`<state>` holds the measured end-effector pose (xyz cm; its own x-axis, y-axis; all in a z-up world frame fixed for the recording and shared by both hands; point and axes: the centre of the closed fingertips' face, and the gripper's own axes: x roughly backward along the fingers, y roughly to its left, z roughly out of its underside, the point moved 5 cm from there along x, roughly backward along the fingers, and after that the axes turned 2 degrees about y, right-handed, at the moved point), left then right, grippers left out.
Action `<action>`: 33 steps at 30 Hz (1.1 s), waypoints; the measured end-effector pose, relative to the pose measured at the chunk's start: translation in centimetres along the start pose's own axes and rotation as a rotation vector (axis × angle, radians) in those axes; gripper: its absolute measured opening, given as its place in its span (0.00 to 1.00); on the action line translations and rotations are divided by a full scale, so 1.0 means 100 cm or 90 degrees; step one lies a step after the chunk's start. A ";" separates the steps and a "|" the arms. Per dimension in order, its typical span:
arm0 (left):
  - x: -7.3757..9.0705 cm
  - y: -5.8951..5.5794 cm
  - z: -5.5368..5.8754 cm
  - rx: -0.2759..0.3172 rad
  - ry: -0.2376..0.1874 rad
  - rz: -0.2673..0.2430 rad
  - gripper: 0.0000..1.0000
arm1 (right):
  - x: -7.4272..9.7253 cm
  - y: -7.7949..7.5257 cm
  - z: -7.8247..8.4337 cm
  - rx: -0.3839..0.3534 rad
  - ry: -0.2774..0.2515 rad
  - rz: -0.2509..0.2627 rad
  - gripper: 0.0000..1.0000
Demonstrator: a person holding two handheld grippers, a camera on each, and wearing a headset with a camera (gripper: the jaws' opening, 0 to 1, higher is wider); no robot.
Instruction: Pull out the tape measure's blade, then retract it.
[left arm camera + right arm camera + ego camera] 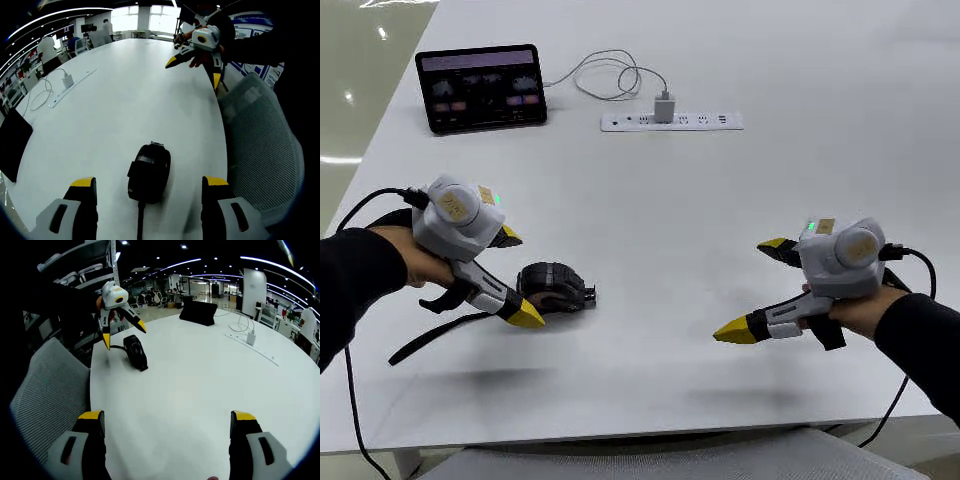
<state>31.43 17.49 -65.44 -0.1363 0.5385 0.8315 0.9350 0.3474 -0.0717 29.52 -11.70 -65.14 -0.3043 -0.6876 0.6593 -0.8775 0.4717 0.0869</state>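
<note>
A black tape measure (552,287) lies on the white table (650,230), its blade in and a black strap trailing off to the left. My left gripper (517,277) is open, with its yellow tips either side of the case and not touching it. In the left gripper view the tape measure (149,171) sits between the open jaws of the left gripper (149,182). My right gripper (752,288) hovers open over bare table to the right, far from the tape. In the right gripper view, the right gripper (167,416) holds nothing and the tape measure (135,352) lies farther off.
A dark tablet (481,87) stands at the back left. A white power strip (670,121) with a charger and looped cable lies behind the middle. A grey mesh chair (260,150) is at the table's near edge.
</note>
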 end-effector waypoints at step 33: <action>-0.026 0.000 -0.009 -0.163 0.096 0.040 0.30 | -0.091 0.026 -0.063 0.153 0.017 -0.130 0.95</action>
<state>32.07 15.37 -67.05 -0.0440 0.4258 0.9038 0.9948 0.1020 0.0003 32.34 -0.78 -66.20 -0.1062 -0.7381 0.6663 -0.9829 0.1793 0.0419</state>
